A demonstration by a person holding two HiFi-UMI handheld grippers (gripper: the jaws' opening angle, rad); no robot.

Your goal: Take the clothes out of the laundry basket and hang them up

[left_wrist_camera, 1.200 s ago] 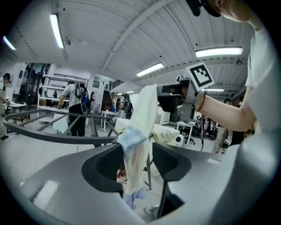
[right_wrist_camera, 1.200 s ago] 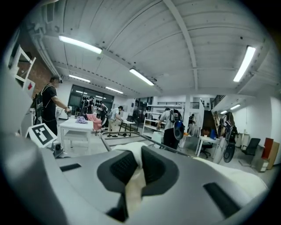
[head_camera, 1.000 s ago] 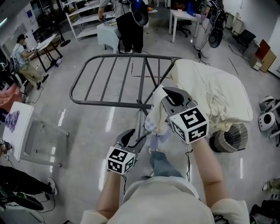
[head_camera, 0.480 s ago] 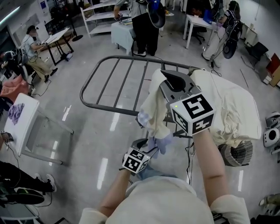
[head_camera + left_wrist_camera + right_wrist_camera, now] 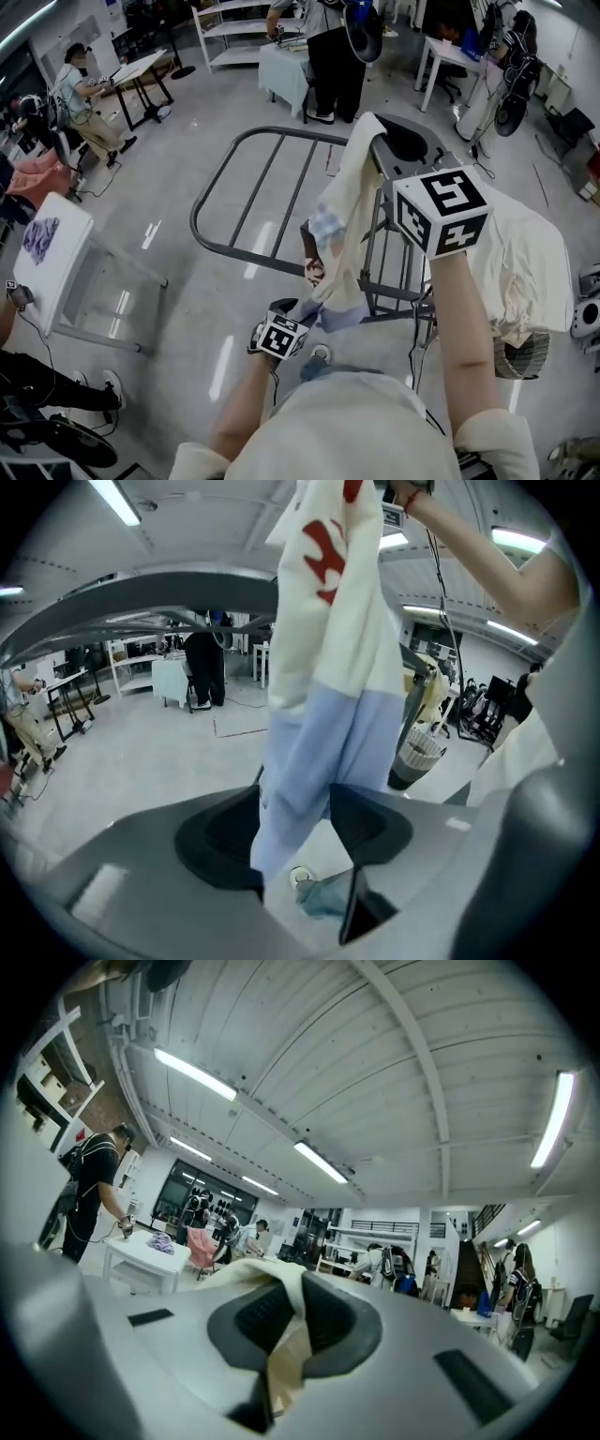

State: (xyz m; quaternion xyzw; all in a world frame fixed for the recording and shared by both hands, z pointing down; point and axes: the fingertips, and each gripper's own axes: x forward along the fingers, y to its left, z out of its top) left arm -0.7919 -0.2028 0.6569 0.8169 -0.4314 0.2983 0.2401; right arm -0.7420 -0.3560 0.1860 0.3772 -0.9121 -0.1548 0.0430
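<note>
One garment, likely shirt, hangs from right tool.

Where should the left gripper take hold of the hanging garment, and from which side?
Probably at the light-blue bottom part, coming from below. The garment hangs straight down from the shut right gripper, and this loose end lies between the jaws of the left gripper, which have just been opening.

Right gripper aims across room, jaws pinched on cream cloth. Cloth bunches over one jaw's top and hangs through gap toward camera. Above: white ceiling, strip lights. Person in dark top stands far left by white table, purple bundle on it. More people and shelving far back.
</note>
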